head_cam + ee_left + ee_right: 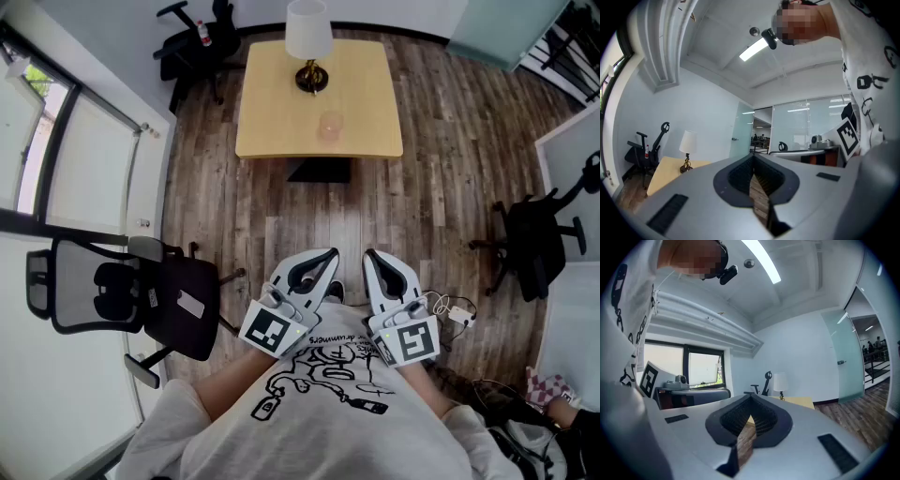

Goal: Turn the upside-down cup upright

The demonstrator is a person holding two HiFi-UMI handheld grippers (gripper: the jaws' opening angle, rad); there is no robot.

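On the table (272, 112) across the room, well apart from both claws, sits the cup (330, 125). It is pale pink and see-through, just in front of the lamp (308, 42) and near the table's front edge. It is too small from here for me to tell which way up it stands.

My worries: the cup is faint against the wood, so I could misjudge its place and nudge it off the front edge. If I overreach, I could knock the lamp's base. If I arrive with the jaws together, I would shove the cup, not grip it.

The left gripper (330, 255) and right gripper (369, 255) sit close to my chest, pointing level. Each has its jaws pressed together with only floor showing past them, and neither holds or touches anything.
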